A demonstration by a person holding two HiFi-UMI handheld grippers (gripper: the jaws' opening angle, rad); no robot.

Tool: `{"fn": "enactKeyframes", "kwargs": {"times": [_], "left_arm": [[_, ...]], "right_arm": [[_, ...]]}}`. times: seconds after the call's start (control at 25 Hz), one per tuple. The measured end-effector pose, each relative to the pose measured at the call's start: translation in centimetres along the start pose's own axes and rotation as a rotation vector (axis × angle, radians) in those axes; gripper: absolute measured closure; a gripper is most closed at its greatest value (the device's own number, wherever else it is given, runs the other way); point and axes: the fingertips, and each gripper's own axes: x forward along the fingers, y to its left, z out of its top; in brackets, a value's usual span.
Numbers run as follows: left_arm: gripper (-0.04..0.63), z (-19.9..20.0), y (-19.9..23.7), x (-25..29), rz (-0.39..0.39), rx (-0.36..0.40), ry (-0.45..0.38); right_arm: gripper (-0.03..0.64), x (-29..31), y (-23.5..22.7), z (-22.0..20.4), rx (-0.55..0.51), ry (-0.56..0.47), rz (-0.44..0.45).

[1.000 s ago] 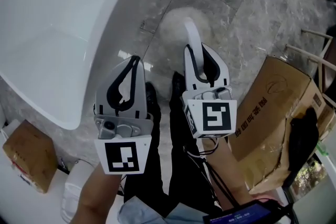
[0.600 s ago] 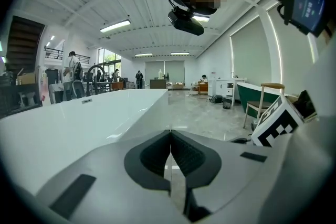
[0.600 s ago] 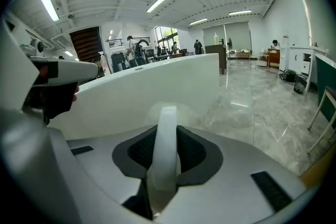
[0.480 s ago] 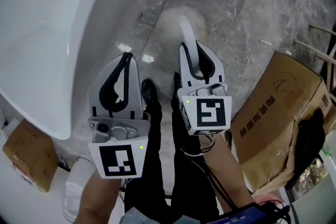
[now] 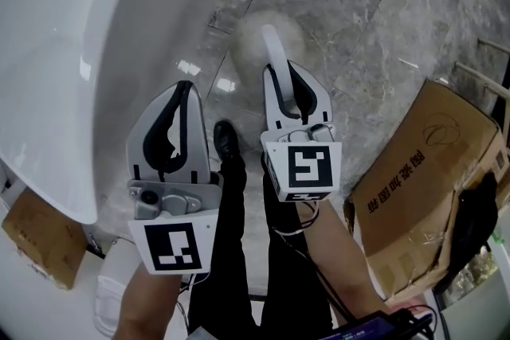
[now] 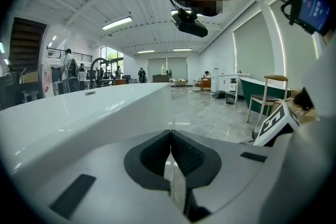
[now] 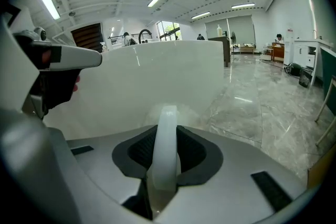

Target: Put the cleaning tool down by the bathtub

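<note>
The cleaning tool [image 5: 273,60] is a slim, smooth white handle ending in a pale, fluffy round head. It is clamped by the handle between the jaws of the right gripper [image 5: 285,82] and points away from the person, head at the far end. That head sits over the grey marble floor just beside the curved outer wall of the bathtub [image 5: 72,52], a glossy white freestanding tub; whether the head touches the floor cannot be told.

Straight ahead of me the floor [image 5: 374,20] lies open. The white bathtub [image 5: 56,52] walls off my whole left side, a big cardboard box [image 5: 430,163] crowds my right, and a smaller box [image 5: 36,239] sits beside the tub's near end.
</note>
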Motion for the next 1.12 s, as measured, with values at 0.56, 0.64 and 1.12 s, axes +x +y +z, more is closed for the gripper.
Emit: {"fn": "enactKeyframes", "kwargs": {"times": [0.56, 0.64, 1.12], "left_arm": [[0.577, -4.8, 1.5, 1.4, 0.013, -0.007, 0.031], [0.577, -5.3, 1.6, 1.4, 0.014, -0.009, 0.036], [0.577, -7.3, 3.4, 1.6, 0.034, -0.022, 0.055]], "right_arm": [[0.517, 4.9, 0.7, -7.6, 0.005, 0.104, 0.014], [0.517, 5.6, 0.8, -8.5, 0.005, 0.113, 0.016], [0.517, 9.9, 2.0, -13.0, -0.040, 0.177, 0.048]]}}
